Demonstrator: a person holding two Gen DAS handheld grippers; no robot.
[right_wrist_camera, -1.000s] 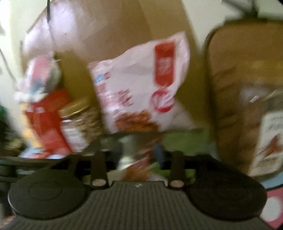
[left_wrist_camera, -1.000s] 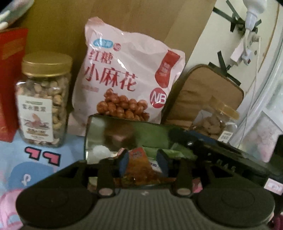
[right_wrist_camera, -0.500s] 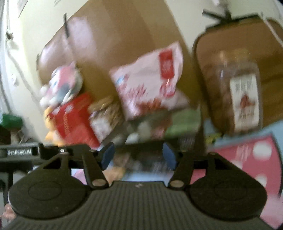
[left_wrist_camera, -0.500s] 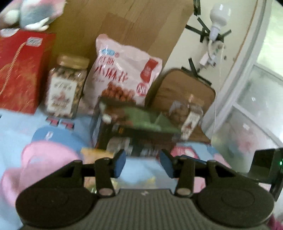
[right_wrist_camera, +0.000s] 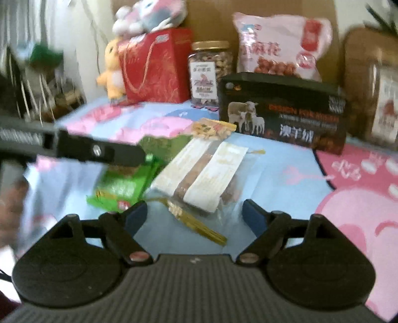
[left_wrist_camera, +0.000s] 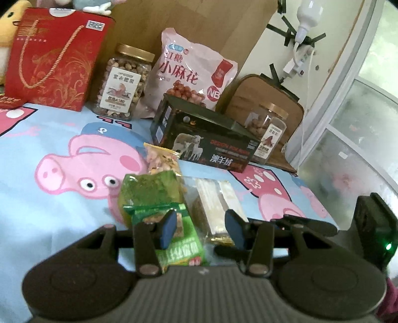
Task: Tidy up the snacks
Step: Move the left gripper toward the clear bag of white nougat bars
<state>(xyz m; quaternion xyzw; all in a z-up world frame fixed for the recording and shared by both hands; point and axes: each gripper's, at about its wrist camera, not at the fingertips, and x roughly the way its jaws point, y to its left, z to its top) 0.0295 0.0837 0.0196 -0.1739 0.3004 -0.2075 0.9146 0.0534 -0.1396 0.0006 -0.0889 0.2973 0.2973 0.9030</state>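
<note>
A loose heap of small snack packets lies on the bedsheet: a green packet (left_wrist_camera: pixel 179 238), a translucent green pouch (left_wrist_camera: pixel 149 190) behind it, a clear packet with white strips (left_wrist_camera: pixel 216 198) just beside them at 3 o'clock, and a yellow-topped packet (left_wrist_camera: pixel 161 159) at 12 o'clock, all touching or overlapping.

The left gripper (left_wrist_camera: pixel 201 228) hovers over the near end of the heap, jaws parted and holding nothing; its left pad sits over the green packet. The right gripper (right_wrist_camera: pixel 194 217) also stands wide apart and empty, with the clear packet's near end and gold tie between its fingers.

The surface is a light blue cartoon-pig sheet (left_wrist_camera: pixel 62 198). Beyond the heap at 12 o'clock lies a dark box with sheep (left_wrist_camera: pixel 199 139). Further back stand a gold-lidded nut jar (left_wrist_camera: pixel 123 82), a pink snack bag (left_wrist_camera: pixel 191 74) leaning on brown cardboard (left_wrist_camera: pixel 194 20), and a red gift bag (left_wrist_camera: pixel 52 57) at 10 o'clock. A second jar (left_wrist_camera: pixel 268 134) sits at 2 o'clock before a tan cushion (left_wrist_camera: pixel 253 97), near a frosted window (left_wrist_camera: pixel 348 149).
</note>
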